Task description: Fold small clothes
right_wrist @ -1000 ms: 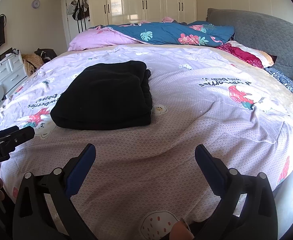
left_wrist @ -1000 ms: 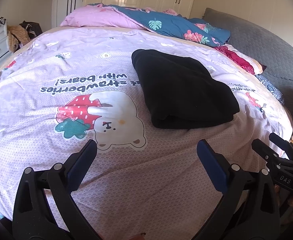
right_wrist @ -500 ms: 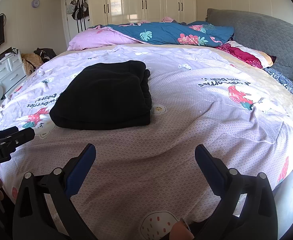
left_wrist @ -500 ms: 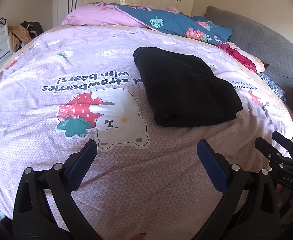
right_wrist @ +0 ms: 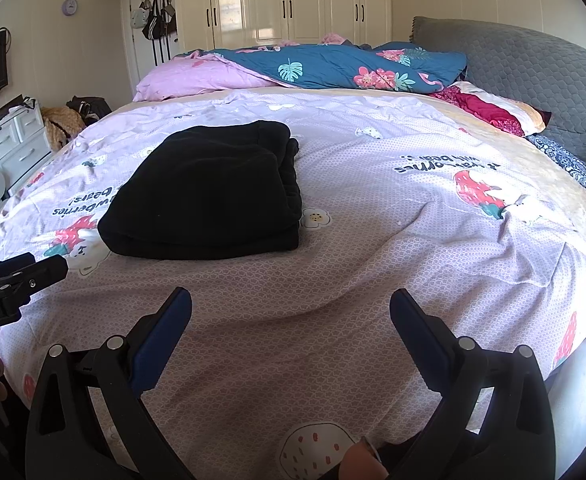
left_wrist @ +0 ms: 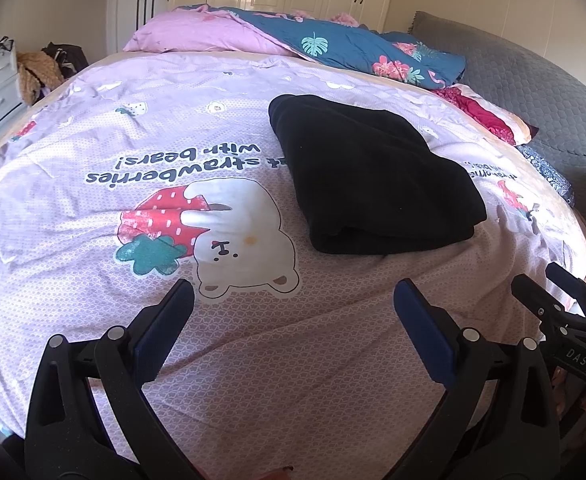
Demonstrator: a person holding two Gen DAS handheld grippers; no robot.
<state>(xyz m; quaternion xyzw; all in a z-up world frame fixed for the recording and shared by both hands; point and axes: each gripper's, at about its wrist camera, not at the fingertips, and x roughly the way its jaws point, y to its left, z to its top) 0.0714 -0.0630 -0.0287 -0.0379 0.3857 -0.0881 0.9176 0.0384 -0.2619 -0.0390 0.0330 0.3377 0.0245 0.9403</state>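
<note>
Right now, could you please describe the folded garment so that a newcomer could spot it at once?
Start from the bed's lilac cover printed with bears and strawberries. Near its middle, beside the upside-down strawberries lettering, lies the black garment, folded into a thick rectangle. It is the only plain dark item on the pale cover.

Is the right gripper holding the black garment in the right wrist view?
No, the right gripper has its jaws wide open over the bedsheet, and the folded black garment lies apart from it.
</note>
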